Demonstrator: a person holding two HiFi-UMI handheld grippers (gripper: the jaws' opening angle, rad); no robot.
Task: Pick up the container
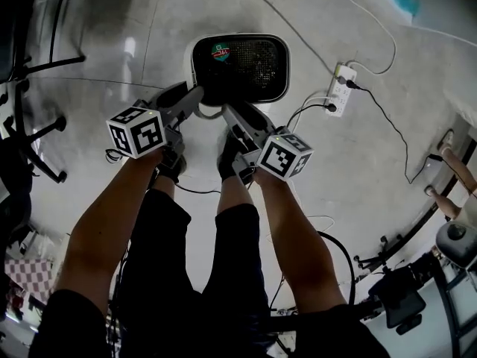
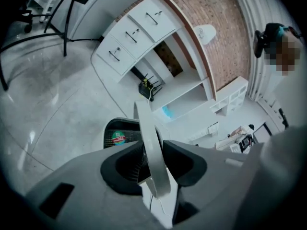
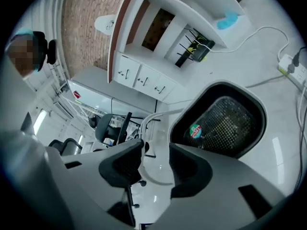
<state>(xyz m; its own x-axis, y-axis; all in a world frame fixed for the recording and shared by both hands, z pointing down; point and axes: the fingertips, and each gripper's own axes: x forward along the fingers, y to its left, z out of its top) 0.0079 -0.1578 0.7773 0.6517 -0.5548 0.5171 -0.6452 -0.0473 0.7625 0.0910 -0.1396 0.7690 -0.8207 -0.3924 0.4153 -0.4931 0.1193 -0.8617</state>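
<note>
Head view: from above the person's forearms (image 1: 104,222), facing steeply down at the floor (image 1: 112,51); container (image 1: 240,69) near, at 12 o'clock.
Left gripper view: rides the left hand-held gripper (image 2: 153,150); container rim right at the lens, drawer unit (image 2: 132,35) far, at 11 o'clock.
Right gripper view: likewise on the right hand-held gripper (image 3: 154,159), frame tilted.
Shared: container in all three; drawer unit in both gripper views.

1. The container (image 1: 257,69), black mesh inside a white rim, is ahead of both grippers, over the grey floor (image 1: 104,43).
2. The left gripper (image 1: 195,95) meets the container's near rim.
3. The right gripper (image 1: 227,112) meets the same rim just beside it.
4. A white power strip (image 1: 343,88) lies on the floor to the right, with cables plugged in.
</note>
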